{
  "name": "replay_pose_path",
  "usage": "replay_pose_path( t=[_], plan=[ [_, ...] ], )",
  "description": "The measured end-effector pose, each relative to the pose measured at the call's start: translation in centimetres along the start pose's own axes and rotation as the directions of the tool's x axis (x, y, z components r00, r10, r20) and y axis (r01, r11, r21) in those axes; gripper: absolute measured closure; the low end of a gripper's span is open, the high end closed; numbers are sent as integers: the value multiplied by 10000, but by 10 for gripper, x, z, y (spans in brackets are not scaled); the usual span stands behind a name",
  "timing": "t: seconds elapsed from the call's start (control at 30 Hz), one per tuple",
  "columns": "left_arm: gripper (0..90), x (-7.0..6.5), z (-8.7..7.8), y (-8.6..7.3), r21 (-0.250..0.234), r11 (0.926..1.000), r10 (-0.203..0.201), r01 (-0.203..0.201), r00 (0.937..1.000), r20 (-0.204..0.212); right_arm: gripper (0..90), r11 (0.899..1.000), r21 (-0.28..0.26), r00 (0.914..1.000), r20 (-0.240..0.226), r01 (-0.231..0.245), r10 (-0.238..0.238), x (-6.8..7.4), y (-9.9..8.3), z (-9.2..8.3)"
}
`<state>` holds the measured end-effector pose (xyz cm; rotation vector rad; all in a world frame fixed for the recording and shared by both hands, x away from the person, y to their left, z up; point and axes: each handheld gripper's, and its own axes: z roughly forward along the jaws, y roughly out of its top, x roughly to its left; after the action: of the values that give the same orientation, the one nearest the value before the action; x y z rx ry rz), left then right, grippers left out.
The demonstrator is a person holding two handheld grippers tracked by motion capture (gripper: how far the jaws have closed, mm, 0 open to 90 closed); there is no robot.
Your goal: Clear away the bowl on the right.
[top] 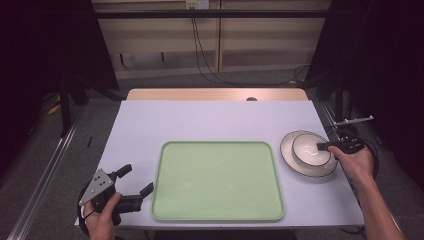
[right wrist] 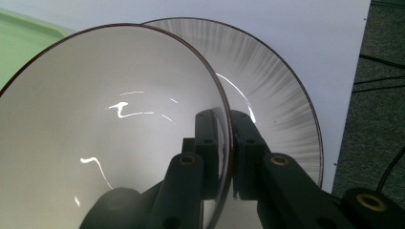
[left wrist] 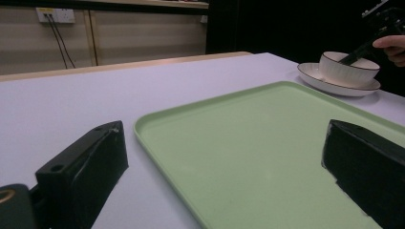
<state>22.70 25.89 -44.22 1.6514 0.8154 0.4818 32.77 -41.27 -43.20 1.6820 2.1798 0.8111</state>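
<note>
At the table's right edge our right gripper (top: 325, 146) is clamped on the bowl (top: 307, 148) rim; we should lift it straight off the plate (top: 295, 167), left gripper (top: 136, 181) spread idle.

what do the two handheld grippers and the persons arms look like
Both grippers are black with two blocky jaws. The left gripper carries a grey three-cornered plate on top; the right gripper shows brass-coloured pivot bushings in its own view. A dark cable trails from each. Forearms are bare, no sleeves or gloves.

Beyond the white table (top: 215, 120), grey floor (top: 165, 82), dangling cables (top: 205, 60), beige wall panels (top: 160, 35), dark sides.
</note>
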Motion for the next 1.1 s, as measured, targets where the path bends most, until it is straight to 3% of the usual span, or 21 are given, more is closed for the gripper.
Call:
replay_pose_path(
  t=[0.63,0.87,1.0,1.1],
  plan=[
    [7,-1,0,0,10,9999,112,-112,9999,-27,837,9997,-217,9999,57,-135,136,-4,-2,-7],
    [7,0,-1,0,35,9999,117,-117,9998,-134,834,9993,-321,9998,-129,-167,163,-4,-2,-8],
    [7,0,-1,0,18,9999,107,-106,9999,-52,833,9984,-562,9999,93,-66,71,-3,-2,-9],
    [7,0,-1,0,-30,10000,47,-47,10000,-49,834,9983,-565,9999,-71,-152,148,-3,-1,-10]
  ],
)
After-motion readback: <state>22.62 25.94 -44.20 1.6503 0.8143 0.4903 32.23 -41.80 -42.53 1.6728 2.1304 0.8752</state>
